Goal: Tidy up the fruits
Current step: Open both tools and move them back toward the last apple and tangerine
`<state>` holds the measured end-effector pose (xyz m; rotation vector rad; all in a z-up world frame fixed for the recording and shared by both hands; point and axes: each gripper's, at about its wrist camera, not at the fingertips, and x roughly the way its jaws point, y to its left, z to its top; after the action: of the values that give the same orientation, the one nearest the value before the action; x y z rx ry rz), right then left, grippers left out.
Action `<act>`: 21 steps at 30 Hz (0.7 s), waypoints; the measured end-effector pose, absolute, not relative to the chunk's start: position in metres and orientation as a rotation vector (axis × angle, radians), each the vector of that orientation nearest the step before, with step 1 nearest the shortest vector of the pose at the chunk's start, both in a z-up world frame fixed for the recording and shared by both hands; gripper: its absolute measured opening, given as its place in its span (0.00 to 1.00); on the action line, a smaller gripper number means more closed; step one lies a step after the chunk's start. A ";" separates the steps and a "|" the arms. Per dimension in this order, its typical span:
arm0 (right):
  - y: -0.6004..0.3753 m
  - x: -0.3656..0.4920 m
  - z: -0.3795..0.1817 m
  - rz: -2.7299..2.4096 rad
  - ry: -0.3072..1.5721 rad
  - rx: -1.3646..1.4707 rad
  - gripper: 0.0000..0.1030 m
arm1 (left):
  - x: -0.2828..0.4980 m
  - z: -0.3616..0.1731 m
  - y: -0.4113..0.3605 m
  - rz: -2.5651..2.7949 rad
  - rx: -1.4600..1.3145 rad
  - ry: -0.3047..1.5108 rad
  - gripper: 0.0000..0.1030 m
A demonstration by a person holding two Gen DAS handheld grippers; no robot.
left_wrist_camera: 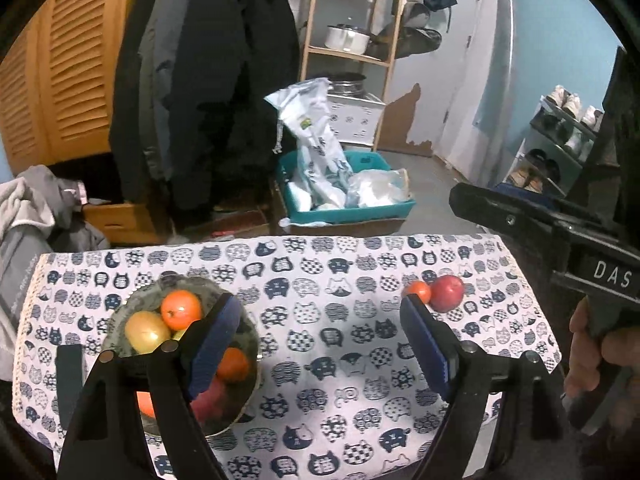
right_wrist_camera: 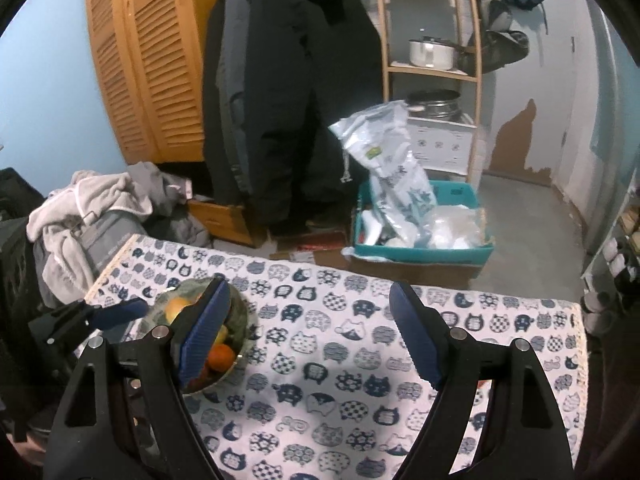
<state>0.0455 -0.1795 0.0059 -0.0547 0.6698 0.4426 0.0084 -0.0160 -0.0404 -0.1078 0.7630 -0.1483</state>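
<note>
1. the left claw [left_wrist_camera: 320, 328] is seen wide open over the table [left_wrist_camera: 320, 400], with nothing between its blue pads [left_wrist_camera: 218, 344].
2. the right claw [right_wrist_camera: 308, 332] is likewise spread open and empty above the same cat-patterned cloth [right_wrist_camera: 340, 360]; from the left wrist view its black body [left_wrist_camera: 560, 240] is seen to the right of the bowl, held in a hand [left_wrist_camera: 600, 364].
3. a glass bowl [left_wrist_camera: 248, 328] is placed on the left part of the table, partly hidden behind the left finger of the left claw.
4. inside the bowl an orange fruit [left_wrist_camera: 181, 309] is seen at the far side, a yellow-green fruit [left_wrist_camera: 147, 331] just beside it, a second orange fruit [left_wrist_camera: 234, 365] nearer the camera, and a red fruit [left_wrist_camera: 208, 400] below that one.
5. a red apple [left_wrist_camera: 447, 293] lies on the cloth well to the right of the bowl, near the far edge of the table.
6. a small orange fruit [left_wrist_camera: 418, 290] is found touching or just beside the red apple, on the side facing the bowl.
7. in the right wrist view the bowl [right_wrist_camera: 240, 312] is seen behind the left finger of the right claw, and the left claw's blue pad [right_wrist_camera: 120, 312] is seen just left of the bowl.
8. beyond the bowl, on the floor, a teal bin [left_wrist_camera: 348, 212] filled with plastic bags [left_wrist_camera: 316, 140] is seen, with dark coats [left_wrist_camera: 208, 80] hanging further left.
</note>
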 end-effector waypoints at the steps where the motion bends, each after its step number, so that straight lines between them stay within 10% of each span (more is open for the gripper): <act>1: -0.184 0.046 0.006 0.434 0.668 -0.052 0.79 | 0.010 -0.041 -0.020 -0.155 -0.105 0.765 0.81; 21: -0.295 0.059 -0.016 0.245 0.709 0.020 0.79 | 0.044 -0.045 -0.099 -0.262 -0.024 0.810 0.81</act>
<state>0.0593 -0.2949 -0.0160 0.0199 0.7095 0.2452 0.0439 -0.0985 -0.0453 -0.0239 0.8095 -0.2624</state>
